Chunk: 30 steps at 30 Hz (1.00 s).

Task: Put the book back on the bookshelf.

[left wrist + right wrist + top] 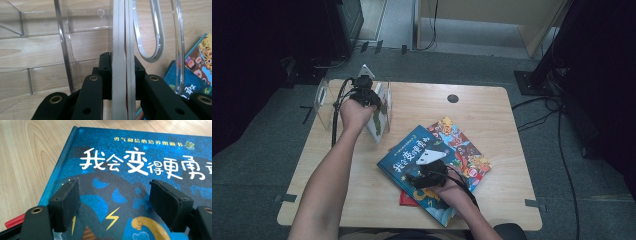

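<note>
Books [122,62] clamped upright beside clear rack [65,50]; blue book [140,170] lies nearby.

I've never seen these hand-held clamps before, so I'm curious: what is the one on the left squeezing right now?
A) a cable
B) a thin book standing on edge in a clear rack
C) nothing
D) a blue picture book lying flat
B: the left gripper has its jaws pressed on both sides of the thin upright book, beside the clear rack.

Light wooden table [492,107] stands on grey carpet [257,165]; black cables [562,150] trail at right; surroundings dark, beige panel [492,12] behind.
</note>
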Motion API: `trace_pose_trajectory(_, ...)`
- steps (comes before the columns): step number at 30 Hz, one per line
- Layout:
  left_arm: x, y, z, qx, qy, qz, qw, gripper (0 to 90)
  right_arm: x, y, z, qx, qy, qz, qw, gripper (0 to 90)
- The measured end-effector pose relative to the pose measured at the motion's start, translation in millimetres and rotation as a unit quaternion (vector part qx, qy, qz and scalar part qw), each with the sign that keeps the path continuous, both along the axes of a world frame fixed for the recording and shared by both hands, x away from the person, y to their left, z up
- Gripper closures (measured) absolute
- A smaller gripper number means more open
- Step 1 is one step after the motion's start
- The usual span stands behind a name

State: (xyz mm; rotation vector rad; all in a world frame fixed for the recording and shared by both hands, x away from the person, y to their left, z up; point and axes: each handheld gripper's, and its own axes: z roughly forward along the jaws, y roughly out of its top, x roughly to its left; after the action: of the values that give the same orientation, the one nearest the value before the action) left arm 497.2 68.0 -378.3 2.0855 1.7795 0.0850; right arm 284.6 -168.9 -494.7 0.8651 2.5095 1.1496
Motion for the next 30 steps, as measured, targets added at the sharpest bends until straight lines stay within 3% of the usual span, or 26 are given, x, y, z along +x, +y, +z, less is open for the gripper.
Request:
trace_pose_trajectory(17, 8.8, -1.5, -6.6, -0.001, 0.001, 0.002, 1.0000, 77.9, -0.4, -0.9, 0.0, 0.001, -0.001, -0.005, 1.0000, 26.6)
trace_pose_trajectory(30, 10.5, -2.7, -13.1, 0.005, 0.013, -0.006, 0.9999, 77.6, -0.4, -0.9, 0.0, 0.001, -0.001, -0.005, 1.0000, 26.6)
